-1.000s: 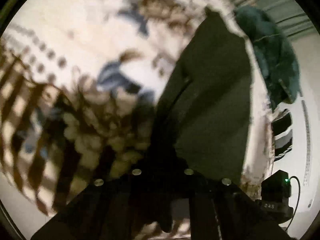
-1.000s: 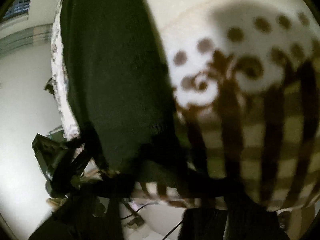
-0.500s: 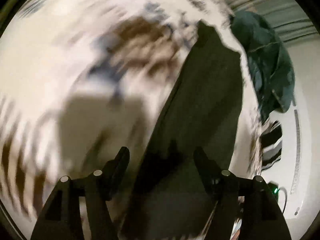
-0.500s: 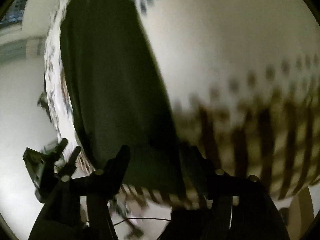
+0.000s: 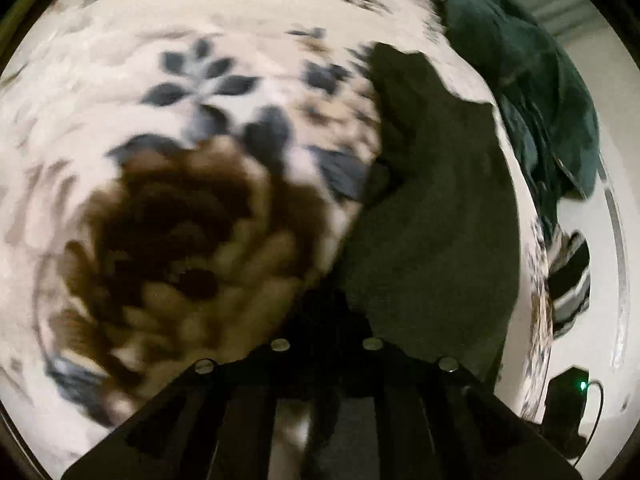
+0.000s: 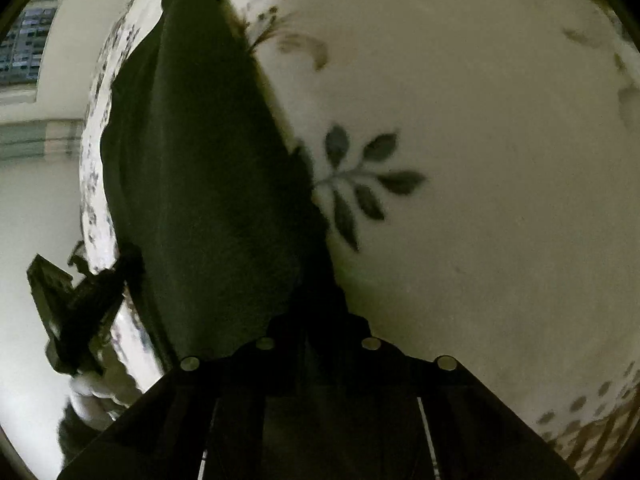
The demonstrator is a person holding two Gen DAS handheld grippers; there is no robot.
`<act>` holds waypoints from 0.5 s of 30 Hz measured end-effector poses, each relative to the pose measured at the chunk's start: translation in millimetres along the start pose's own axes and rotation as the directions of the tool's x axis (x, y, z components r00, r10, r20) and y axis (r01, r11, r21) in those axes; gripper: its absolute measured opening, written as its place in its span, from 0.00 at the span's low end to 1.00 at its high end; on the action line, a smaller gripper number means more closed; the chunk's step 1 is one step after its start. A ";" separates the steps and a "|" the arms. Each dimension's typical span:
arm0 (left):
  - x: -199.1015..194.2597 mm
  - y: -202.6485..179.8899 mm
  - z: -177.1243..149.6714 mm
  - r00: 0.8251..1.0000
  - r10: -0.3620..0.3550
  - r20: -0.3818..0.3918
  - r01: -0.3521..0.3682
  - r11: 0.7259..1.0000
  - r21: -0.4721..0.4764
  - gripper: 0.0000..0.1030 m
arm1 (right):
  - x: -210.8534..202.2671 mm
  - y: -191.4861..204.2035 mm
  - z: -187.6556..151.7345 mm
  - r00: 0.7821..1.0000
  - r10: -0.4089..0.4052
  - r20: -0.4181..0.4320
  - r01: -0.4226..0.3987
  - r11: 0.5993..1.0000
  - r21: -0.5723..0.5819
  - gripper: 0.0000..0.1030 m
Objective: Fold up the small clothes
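My left claw (image 5: 326, 312) is pressed together, its tips pinching the near edge of the dark green garment (image 5: 432, 216), and my right claw (image 6: 316, 308) is likewise drawn together on the near edge of that same garment (image 6: 200, 168). From the left claw the cloth runs away up and to the right; from the right claw it runs up and to the left, lying flat on the white floral bedspread (image 6: 480, 240). A large brown flower in the print (image 5: 180, 240) sits just left of my left claw, blurred. Beyond the garment, at the bedspread's far edge, a teal piece of clothing (image 5: 532, 92) lies heaped, with a striped cloth (image 5: 570, 280) near it.
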State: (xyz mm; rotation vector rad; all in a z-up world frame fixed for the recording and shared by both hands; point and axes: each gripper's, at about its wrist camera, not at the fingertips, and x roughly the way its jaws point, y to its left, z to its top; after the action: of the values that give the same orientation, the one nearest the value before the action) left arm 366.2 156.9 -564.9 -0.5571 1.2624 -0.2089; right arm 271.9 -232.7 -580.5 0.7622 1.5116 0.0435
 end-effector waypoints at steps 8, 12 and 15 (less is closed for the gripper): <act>-35.1 -3.3 -51.1 0.989 -0.114 -0.090 0.114 0.993 -0.006 0.70 | -19.2 10.9 -6.2 0.994 0.041 -0.099 -0.042 0.999 -0.013 0.57; -38.3 7.7 -117.9 0.976 -0.123 -0.181 0.112 0.991 -0.066 0.70 | -29.5 -4.3 -41.6 0.981 0.088 -0.174 -0.090 0.996 0.000 0.59; -29.6 18.9 -171.1 0.961 -0.126 -0.245 0.095 0.987 -0.131 0.70 | -27.8 -27.5 -78.3 0.968 0.075 -0.238 -0.073 0.997 0.015 0.59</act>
State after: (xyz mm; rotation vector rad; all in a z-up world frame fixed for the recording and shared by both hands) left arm 193.5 138.0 -582.6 -0.7215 1.4996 -0.3075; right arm 186.8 -234.2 -559.6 0.8415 1.7109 0.1922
